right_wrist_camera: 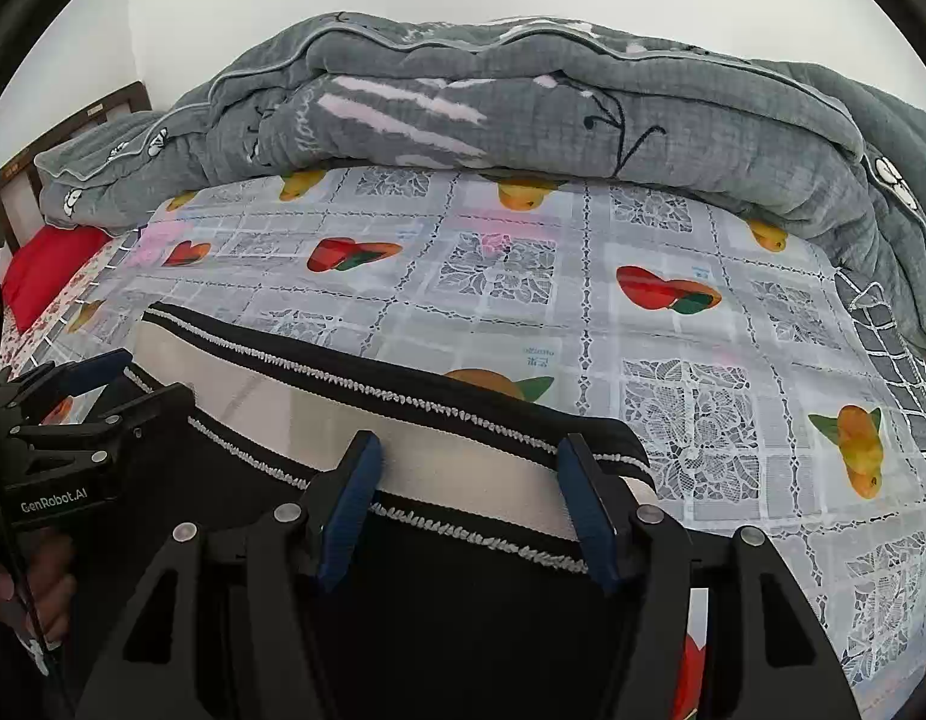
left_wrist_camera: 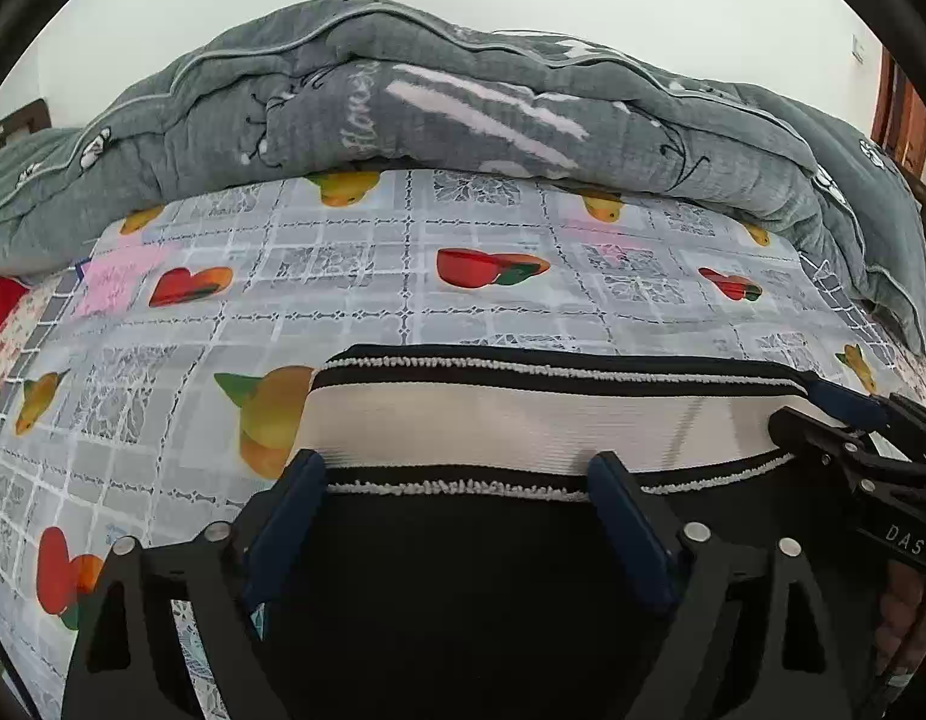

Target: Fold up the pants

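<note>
The pants (left_wrist_camera: pixel 463 570) lie on the bed cover (left_wrist_camera: pixel 402 300), their white waistband (left_wrist_camera: pixel 523 420) just past both sets of fingertips. The left gripper (left_wrist_camera: pixel 456 480) and right gripper (right_wrist_camera: pixel 469 468) are spread wide, seemingly holding nothing, probably poised to pinch the band's two ends for an even fold.

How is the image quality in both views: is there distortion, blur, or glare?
Left wrist view: strong fisheye bending, dark corners, soft even light; the pants waistband is sharp. Right wrist view: same curvature, the quilt bows; no glare, the pants' black fabric loses detail.
</note>
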